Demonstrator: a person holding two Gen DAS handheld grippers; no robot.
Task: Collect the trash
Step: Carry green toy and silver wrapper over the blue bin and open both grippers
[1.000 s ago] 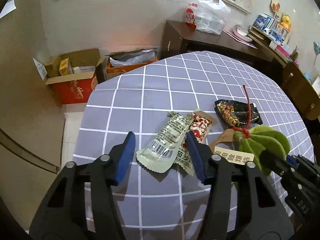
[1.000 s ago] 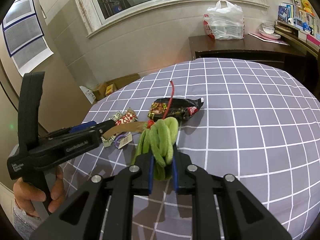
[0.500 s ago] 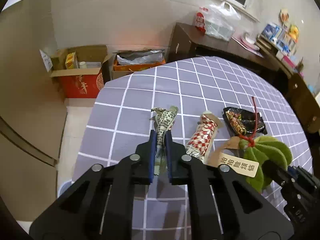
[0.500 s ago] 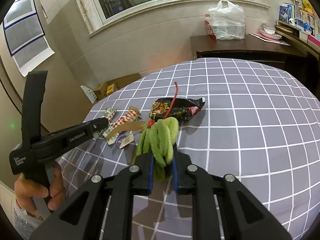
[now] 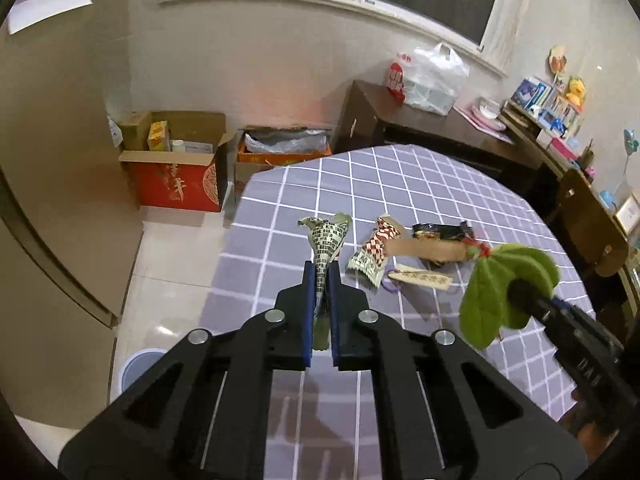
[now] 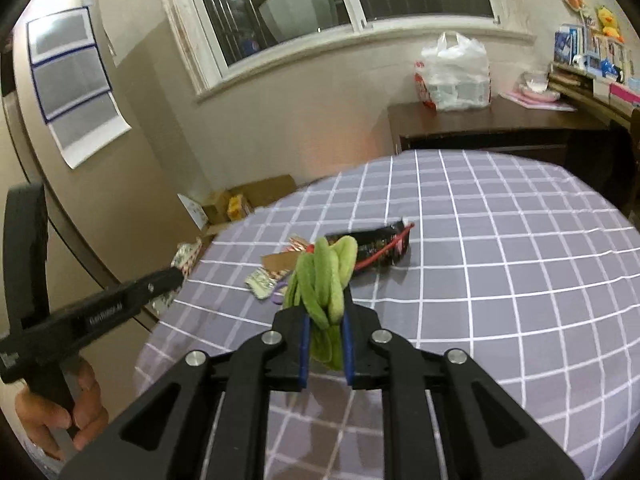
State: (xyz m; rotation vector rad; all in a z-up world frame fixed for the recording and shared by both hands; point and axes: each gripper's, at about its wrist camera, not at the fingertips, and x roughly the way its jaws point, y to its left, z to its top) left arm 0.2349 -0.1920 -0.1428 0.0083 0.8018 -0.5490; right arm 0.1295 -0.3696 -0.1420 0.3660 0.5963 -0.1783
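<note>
- Left wrist view: the left gripper [image 5: 320, 280] points down at a slant over the near-left edge of the table [image 5: 440, 184], its jaws clenched on a crumpled clear wrapper [image 5: 326, 240] with a printed checker pattern.
- The wrapper stands up out of the blue pads [image 5: 307, 308], lifted clear of the checked cloth, with its loose top flaring above the fingertips.
- Left of the gripper the table edge drops to pale floor tiles; a red carton [image 5: 176, 176] and an orange box [image 5: 284, 152] sit by the wall, well apart from the table, and a pale blue bin rim [image 5: 140, 364] shows low on the floor.
- On the cloth just right of the gripper lie a red-and-white checked wrapper [image 5: 376, 248], a brown paper tag [image 5: 424, 278] and a black snack bag [image 5: 440, 232].
- At the right the right gripper [image 5: 516, 292] reaches in, holding a green felt ornament [image 5: 496, 292] above the cloth.
- Right wrist view: the right gripper [image 6: 326, 320] tilts downward, its jaws gripping the green felt ornament [image 6: 324, 280], which bulges above the pads; a red cord trails from it across the black snack bag [image 6: 380, 246].
- The far and right parts of the table [image 6: 520, 280] are bare cloth, open for moving.
- At the left a hand [image 6: 60, 412] grips the handle of the left gripper [image 6: 178, 276], which reaches out past the table's left edge with the clear wrapper [image 6: 186, 256] at its tip.
</note>
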